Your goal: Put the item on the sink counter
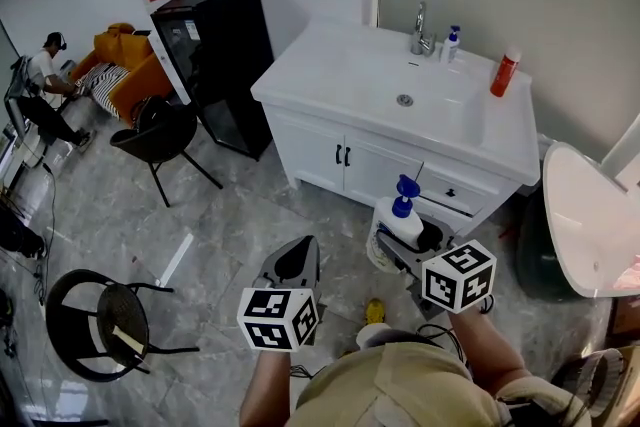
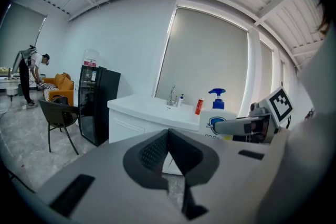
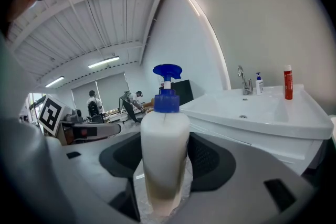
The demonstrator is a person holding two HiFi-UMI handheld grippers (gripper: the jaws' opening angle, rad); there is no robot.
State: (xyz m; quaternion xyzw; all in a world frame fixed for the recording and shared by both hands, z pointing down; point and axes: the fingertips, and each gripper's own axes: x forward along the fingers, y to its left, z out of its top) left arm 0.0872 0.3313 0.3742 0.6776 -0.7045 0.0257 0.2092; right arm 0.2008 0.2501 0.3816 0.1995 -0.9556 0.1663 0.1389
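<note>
Your right tongs [image 1: 398, 245] clamp a smooth white bottle [image 1: 404, 221]; left tongs [image 1: 298, 257] pinch together. The glossy counter [image 1: 345, 65] edge lies ahead, across open floor [image 1: 250, 205].

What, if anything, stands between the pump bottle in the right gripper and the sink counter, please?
Nothing visible does. The right gripper holds the pump bottle short of the sink counter; the red bottle and small bottle stand at its back, leaving the front bare.
</note>
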